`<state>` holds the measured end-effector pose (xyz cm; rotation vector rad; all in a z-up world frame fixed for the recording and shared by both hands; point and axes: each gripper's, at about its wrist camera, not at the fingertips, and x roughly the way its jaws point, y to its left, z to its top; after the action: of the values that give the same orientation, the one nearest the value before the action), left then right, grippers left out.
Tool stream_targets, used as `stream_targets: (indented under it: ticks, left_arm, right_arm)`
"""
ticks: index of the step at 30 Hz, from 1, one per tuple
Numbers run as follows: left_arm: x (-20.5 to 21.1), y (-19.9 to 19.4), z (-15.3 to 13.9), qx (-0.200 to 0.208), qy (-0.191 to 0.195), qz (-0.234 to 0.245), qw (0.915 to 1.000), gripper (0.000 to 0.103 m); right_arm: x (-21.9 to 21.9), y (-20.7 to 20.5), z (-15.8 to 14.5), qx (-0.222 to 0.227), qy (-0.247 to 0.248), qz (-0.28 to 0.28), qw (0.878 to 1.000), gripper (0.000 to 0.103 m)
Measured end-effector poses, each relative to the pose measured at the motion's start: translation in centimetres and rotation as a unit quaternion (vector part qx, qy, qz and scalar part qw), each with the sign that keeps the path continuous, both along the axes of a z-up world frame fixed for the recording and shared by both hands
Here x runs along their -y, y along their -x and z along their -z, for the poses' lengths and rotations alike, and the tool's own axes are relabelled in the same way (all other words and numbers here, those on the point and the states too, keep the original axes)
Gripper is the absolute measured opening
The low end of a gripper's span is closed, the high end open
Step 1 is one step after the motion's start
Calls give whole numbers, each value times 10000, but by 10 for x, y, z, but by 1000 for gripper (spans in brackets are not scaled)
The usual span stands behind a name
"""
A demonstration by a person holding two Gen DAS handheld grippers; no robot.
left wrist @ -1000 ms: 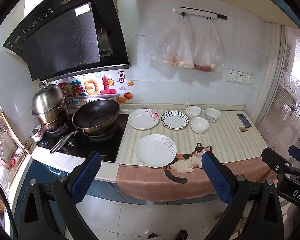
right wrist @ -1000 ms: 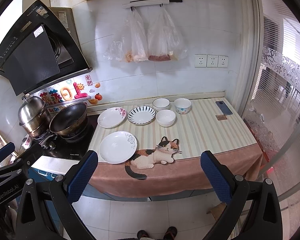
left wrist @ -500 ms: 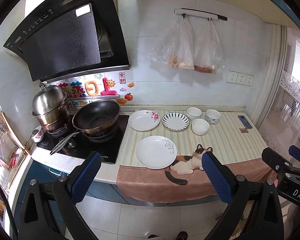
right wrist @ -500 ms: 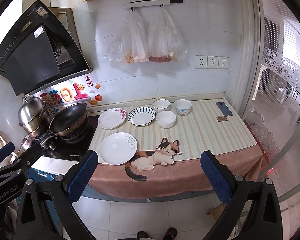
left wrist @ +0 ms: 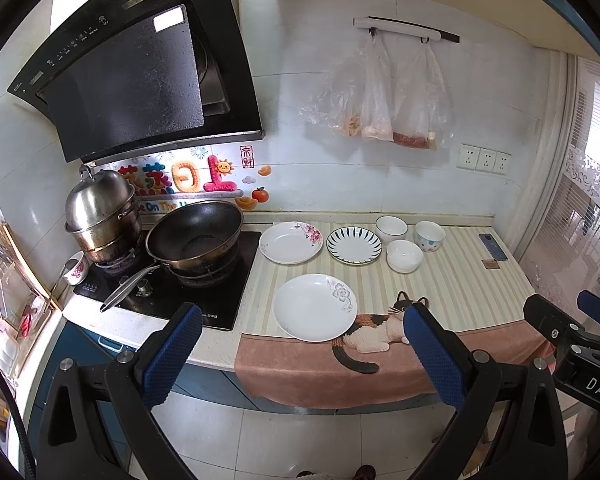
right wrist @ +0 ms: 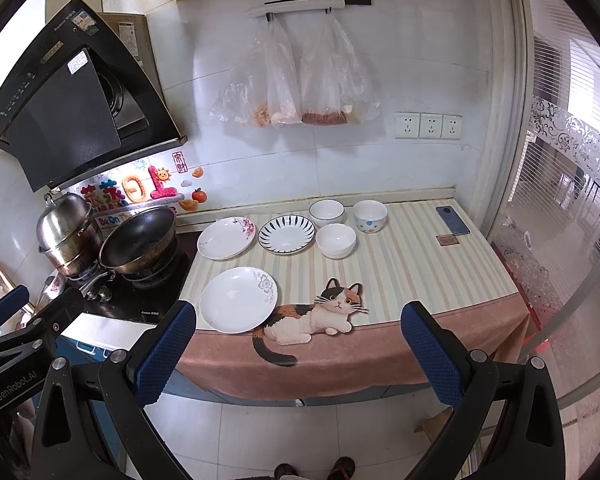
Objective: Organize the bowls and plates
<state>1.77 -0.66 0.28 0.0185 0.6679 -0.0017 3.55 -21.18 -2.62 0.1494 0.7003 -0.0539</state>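
While held back from the counter [right wrist: 420, 264], left gripper [left wrist: 300, 346] and right gripper [right wrist: 298, 344] spread wide, empty. Beyond: white plate [right wrist: 238, 299] near front edge; floral plate [right wrist: 227, 237], striped plate [right wrist: 287, 234], three bowls [right wrist: 335, 240] farther back.

a home kitchen

i'm facing a tiled wall with a black range hood [left wrist: 140, 76] over a wok [left wrist: 194, 238] and steel pot [left wrist: 100, 216] on the hob [left wrist: 172, 280], food bags [right wrist: 292, 80] on hooks, sockets [right wrist: 428, 125], striped counter [right wrist: 420, 264]
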Motion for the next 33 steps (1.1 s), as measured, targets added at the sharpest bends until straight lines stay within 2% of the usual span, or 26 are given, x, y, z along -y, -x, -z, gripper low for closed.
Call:
stream_targets:
  ticks: [11, 17, 24, 28, 33]
  left_arm:
    - [-11, -7, 5, -47, 9, 9, 10000, 103]
    - [-31, -27, 24, -61, 92, -1, 9999, 103]
    - [-54, -90, 84, -504, -154, -200, 9984, 103]
    - [-67, -139, 130, -1060, -86, -282, 9939, 103]
    - [-78, -208, 194, -1795, 146, -472, 9825, 102]
  right_arm:
    - [-13, -13, 5, -68, -46, -22, 10000, 103]
    - [-21, -30, 27, -58, -234, -24, 9997, 103]
    - [-19, -105, 99, -892, -674, -162, 9936, 103]
    - [-13, -160, 157, -1414, -890, -270, 9856, 103]
    - [-3, -237, 237, -2025, -1352, -513, 9686, 103]
